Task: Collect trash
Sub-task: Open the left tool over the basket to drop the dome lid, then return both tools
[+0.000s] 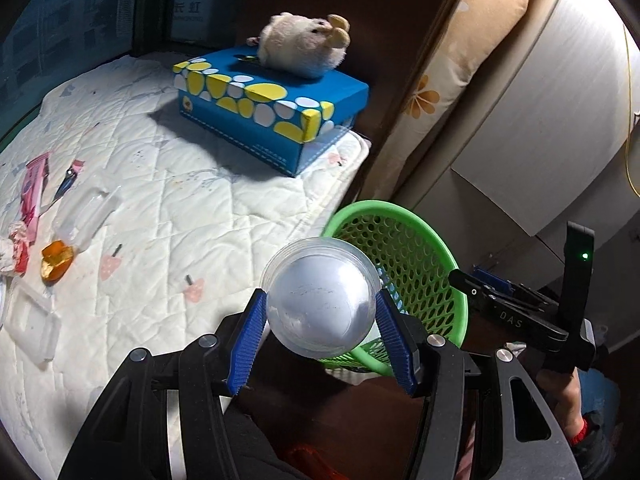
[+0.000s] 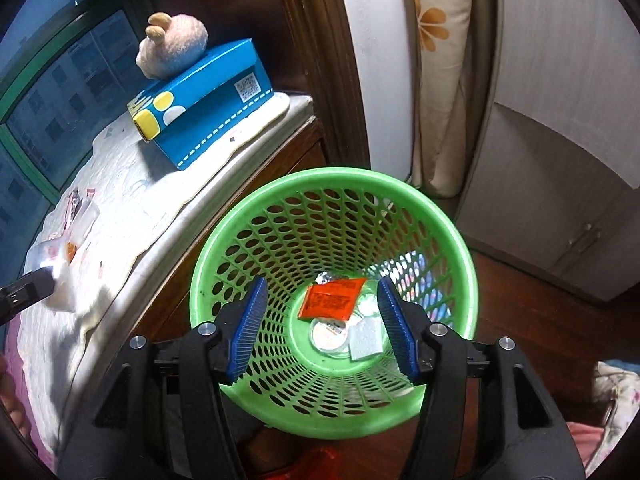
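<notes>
Left gripper (image 1: 320,316): blue ribbed pads pressed on either side of a clear round plastic cup (image 1: 320,300), which it holds with the open mouth facing the camera. The cup hangs at the edge of the quilted white mattress pad (image 1: 160,200), in front of the near rim of the green perforated plastic waste basket (image 1: 416,264).

Right gripper (image 2: 323,328): jaws apart, nothing between the pads, poised above the mouth of the same basket (image 2: 240,208). At the basket's bottom, directly between and below the pads: an orange-red sachet (image 2: 330,300), a white square piece (image 2: 365,338), a clear round lid (image 2: 328,336).

On the pad, left of the held cup: an amber wrapper (image 1: 56,262), a clear plastic tray (image 1: 90,208), a pink packet (image 1: 34,188), crumpled red-and-white paper (image 1: 14,250).

Farther back: a blue tissue box with yellow and white spots (image 1: 272,108), a cream plush toy (image 1: 308,46) lying on top of it.
</notes>
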`<act>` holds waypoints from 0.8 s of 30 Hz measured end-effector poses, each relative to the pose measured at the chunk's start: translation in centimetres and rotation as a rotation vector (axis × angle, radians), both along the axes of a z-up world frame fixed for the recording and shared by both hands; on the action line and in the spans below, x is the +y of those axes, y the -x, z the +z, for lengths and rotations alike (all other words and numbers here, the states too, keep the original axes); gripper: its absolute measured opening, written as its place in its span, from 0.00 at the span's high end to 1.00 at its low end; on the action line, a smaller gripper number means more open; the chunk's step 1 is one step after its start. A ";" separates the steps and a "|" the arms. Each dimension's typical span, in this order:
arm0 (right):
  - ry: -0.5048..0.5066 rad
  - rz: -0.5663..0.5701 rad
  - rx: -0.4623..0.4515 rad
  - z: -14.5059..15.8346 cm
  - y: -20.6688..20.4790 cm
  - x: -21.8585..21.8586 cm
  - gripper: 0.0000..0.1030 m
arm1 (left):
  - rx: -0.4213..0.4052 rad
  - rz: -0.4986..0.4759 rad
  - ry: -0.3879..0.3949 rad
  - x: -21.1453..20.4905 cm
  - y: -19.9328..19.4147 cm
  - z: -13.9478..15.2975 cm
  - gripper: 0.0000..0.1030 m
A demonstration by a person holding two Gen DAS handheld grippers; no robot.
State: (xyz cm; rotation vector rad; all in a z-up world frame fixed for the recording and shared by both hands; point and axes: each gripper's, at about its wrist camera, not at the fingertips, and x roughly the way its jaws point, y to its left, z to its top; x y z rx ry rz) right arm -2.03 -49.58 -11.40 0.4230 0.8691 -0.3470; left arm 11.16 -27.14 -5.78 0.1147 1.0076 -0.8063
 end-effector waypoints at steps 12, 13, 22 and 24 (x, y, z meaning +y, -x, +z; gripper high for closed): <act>-0.014 -0.043 -0.029 0.2 3.6 -1.2 0.38 | 0.014 -0.117 -0.076 -9.8 -0.3 -3.0 0.48; -0.017 -0.048 -0.028 0.1 3.8 -1.3 0.38 | 0.011 -0.123 -0.083 -10.4 -0.4 -3.2 0.48; -0.033 -0.066 -0.019 -0.6 4.8 -1.5 0.38 | 0.029 -0.087 -0.044 -11.5 -2.3 -3.5 0.36; -0.037 -0.064 -0.021 -0.6 4.7 -1.3 0.38 | 0.039 -0.069 -0.028 -10.2 -2.4 -3.1 0.36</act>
